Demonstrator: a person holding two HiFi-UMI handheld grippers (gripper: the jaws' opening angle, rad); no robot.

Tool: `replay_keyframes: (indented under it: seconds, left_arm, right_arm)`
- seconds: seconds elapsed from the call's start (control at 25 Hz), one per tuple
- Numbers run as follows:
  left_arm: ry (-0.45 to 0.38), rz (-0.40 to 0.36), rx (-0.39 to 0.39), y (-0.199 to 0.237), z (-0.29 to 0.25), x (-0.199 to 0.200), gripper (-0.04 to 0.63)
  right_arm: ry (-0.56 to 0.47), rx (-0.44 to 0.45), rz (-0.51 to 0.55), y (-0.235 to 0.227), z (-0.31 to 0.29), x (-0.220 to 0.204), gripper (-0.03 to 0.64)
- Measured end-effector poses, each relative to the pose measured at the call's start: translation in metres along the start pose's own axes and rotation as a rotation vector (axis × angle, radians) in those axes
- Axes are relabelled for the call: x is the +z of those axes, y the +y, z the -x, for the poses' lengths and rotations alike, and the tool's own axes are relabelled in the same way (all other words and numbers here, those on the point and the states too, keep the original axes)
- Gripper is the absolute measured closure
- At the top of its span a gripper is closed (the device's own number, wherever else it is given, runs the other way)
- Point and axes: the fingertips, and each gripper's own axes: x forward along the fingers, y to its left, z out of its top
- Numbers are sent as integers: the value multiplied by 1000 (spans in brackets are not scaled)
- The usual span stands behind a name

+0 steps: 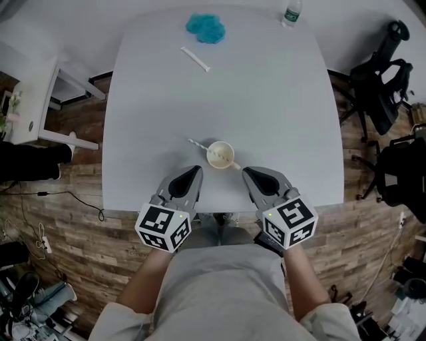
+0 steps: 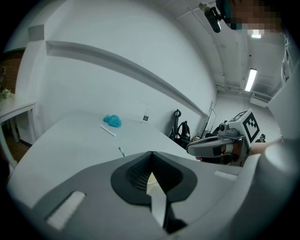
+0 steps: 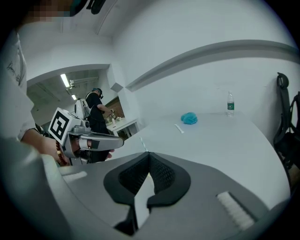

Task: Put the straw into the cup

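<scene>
A small cream paper cup (image 1: 220,155) stands near the table's front edge. A striped straw (image 1: 197,144) leans out over its left rim, its lower end inside the cup. My left gripper (image 1: 197,169) sits just below and left of the cup, shut and holding nothing. My right gripper (image 1: 245,170) is just below and right of the cup, also shut and empty. In the left gripper view the straw's tip (image 2: 121,151) shows above the closed jaws (image 2: 151,153), with the right gripper (image 2: 215,145) beyond. The right gripper view shows the straw's tip (image 3: 144,143) above its closed jaws (image 3: 149,153).
On the far side of the white table (image 1: 279,100) lie a wrapped straw (image 1: 195,58), a blue cloth (image 1: 205,28) and a water bottle (image 1: 291,13). Black office chairs (image 1: 383,93) stand to the right, a white side table (image 1: 40,100) to the left.
</scene>
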Motion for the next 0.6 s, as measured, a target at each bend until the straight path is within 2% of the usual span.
replay_keyframes:
  seconds: [0.6]
  left_arm:
    - [1,-62,14,-22,37,12,577]
  right_arm:
    - [-47,25,-23,17,25,8,611]
